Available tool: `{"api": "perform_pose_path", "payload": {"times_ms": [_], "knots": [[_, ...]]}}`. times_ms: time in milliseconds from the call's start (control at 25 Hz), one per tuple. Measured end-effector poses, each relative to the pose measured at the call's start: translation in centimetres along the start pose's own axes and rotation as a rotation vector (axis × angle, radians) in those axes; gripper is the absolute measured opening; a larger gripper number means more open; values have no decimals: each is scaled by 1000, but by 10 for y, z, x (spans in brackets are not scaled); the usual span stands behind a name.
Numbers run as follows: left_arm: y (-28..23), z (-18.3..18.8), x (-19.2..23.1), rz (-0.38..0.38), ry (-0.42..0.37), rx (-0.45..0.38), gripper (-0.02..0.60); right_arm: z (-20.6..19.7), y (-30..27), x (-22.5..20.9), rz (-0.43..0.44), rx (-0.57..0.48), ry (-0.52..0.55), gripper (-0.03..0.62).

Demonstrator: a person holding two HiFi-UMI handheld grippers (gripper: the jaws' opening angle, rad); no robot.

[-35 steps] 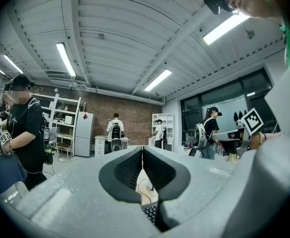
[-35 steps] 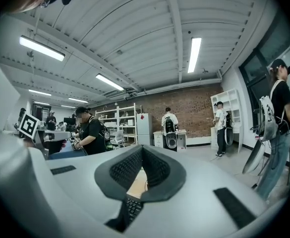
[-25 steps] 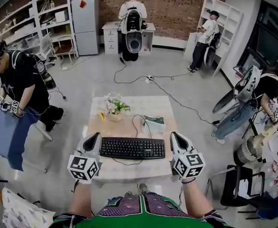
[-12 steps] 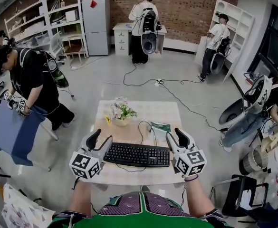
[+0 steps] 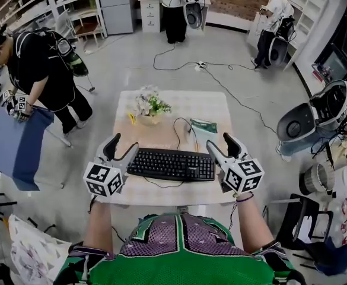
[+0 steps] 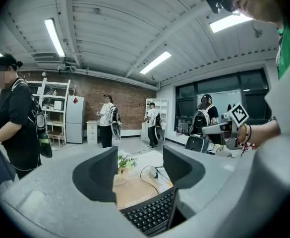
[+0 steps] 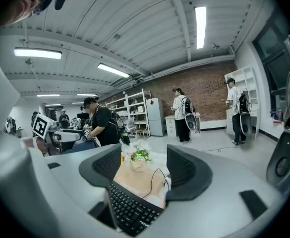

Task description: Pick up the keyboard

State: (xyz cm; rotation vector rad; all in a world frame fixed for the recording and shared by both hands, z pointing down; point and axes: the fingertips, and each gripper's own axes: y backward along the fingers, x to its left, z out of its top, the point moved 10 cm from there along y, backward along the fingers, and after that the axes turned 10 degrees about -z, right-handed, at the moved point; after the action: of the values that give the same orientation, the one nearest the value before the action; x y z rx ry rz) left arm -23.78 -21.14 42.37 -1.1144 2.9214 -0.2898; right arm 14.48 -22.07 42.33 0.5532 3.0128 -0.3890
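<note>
1. Left gripper point(image 6: 141, 171): jaws are spread wide and opening. The left end of the keyboard point(image 5: 171, 164) sits low in the gap, and the pads aren't on it.
2. Right gripper point(image 7: 144, 170): same story, spread and opening. The keyboard's right end is in the gap and I see no contact.
3. Why one gripper per end: the keyboard is long and flat, so I'd say pinching both ends keeps it from tipping on the lift. Both grippers come in from its near side, pointing nearly level, so the jaws can straddle the thin edge.
4. The keyboard lies flat on the table point(image 5: 161, 195), not yet lifted.
5. A cable point(image 5: 176, 129) leaves the keyboard's far edge in a loose loop. That's probably enough slack, but watch for a snag.
6. Flowers point(image 5: 148, 105) stand beyond the keyboard's far edge, well apart from it.
</note>
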Motion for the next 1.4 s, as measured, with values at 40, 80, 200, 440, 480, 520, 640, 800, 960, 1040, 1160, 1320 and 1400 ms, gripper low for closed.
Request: {"api": "perform_pose_path", "payload": {"times_ms": [40,80,200,440,480,520,640,800,960,1040,1160,1320,1400], "knots": [[-2,-6,3,3,8,18,275,-8,-4,-3,-2,27,-12,270],[-5,-13,6,4,22,30,275,-16,-8,-6,-3,55,-22,270],[-15,-36,16,8,82,52,275,-41,-23,-16,-13,134,-30,270],[-35,-84,39,37,158,161,275,-86,-48,-37,-32,264,-51,270],[-37,-92,42,44,176,178,275,-93,-50,-40,-31,284,-56,270],[-39,-101,45,49,191,195,275,-100,-52,-44,-31,305,-61,270],[-48,-125,50,56,218,255,275,-122,-56,-57,-37,363,-76,270],[-58,-156,58,59,243,331,275,-149,-59,-71,-48,427,-94,270],[-67,-180,69,67,279,388,275,-173,-63,-83,-52,488,-118,269],[-70,-190,74,67,293,410,275,-185,-66,-86,-56,516,-132,268],[-76,-207,81,58,300,453,275,-205,-70,-91,-65,561,-171,268],[-85,-230,95,61,313,513,275,-228,-73,-90,-67,611,-200,270],[-88,-239,100,59,326,537,275,-236,-72,-88,-69,625,-208,269]]}}
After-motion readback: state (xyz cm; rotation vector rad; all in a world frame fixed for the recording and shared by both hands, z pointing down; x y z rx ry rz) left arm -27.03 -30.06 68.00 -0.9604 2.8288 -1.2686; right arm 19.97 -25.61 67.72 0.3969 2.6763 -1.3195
